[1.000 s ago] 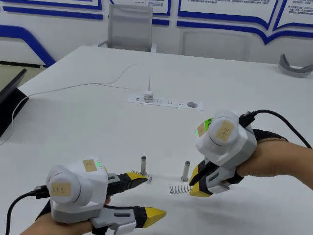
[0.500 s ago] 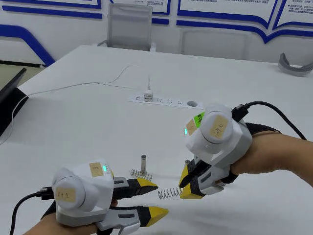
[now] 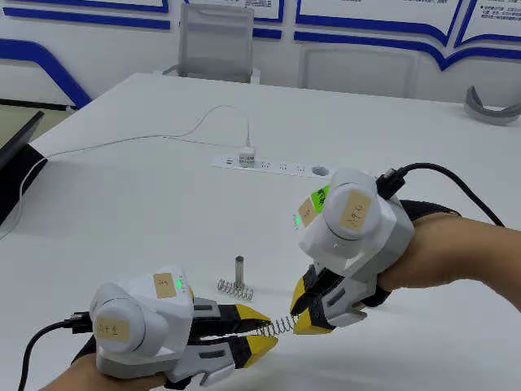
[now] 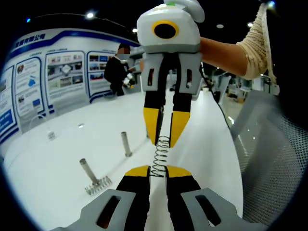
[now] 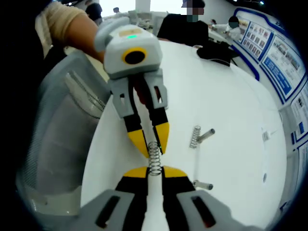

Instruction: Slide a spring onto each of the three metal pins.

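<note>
Apparently the left gripper (image 3: pixel 259 329) and right gripper (image 3: pixel 303 309) are each pinching, jaws narrow, an opposite end of one spring (image 3: pixel 279 325), holding it in the air near the upright pin (image 3: pixel 239 270), probably handing it over for threading.

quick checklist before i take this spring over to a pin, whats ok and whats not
1. Spring gripped: ok. The spring is pinched at one end by the right hand-held gripper.
2. One gripper free to guide: not ok. The left hand-held gripper pinches the other end.
3. Near pin upright and bare: ok.
4. Second spring threaded: not ok. It lies on the table at that pin's base.
5. Second pin upright and bare: ok.
6. Third pin located: cannot tell.
</note>
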Action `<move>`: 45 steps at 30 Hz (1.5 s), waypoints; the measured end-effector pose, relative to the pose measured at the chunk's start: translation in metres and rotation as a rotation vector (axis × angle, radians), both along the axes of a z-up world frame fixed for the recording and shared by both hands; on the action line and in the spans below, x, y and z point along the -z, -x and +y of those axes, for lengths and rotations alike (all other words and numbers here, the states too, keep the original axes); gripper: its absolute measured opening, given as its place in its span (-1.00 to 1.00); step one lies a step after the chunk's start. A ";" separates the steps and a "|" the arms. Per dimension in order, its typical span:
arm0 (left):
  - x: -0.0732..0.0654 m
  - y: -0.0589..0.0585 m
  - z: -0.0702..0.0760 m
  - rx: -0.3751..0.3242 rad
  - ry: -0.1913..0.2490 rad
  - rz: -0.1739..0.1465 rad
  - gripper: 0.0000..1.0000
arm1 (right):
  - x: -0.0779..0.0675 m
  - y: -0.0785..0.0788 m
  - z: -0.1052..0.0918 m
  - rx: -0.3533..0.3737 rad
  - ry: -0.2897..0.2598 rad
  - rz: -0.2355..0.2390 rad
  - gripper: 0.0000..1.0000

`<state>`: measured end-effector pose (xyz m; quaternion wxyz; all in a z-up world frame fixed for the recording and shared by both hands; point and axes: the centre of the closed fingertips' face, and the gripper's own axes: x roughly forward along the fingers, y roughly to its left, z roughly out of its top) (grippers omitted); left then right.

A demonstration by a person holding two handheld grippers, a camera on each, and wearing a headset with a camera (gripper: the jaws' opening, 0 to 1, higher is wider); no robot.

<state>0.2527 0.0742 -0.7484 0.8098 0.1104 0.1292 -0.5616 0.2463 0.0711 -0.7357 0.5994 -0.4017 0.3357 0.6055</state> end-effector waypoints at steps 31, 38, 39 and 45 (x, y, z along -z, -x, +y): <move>-0.003 0.001 -0.007 0.015 0.014 0.004 -0.77 | -0.023 0.003 0.029 -0.031 -0.099 -0.019 -0.77; -0.003 0.001 -0.007 0.005 0.019 0.028 -0.54 | -0.022 0.002 0.027 -0.030 -0.090 -0.020 -0.77; -0.003 0.001 -0.007 0.003 0.020 0.030 -0.52 | -0.022 0.001 0.027 -0.030 -0.089 -0.021 -0.77; -0.004 -0.004 0.001 -0.028 0.029 0.038 -0.39 | -0.025 -0.002 0.023 -0.019 -0.089 -0.027 -0.77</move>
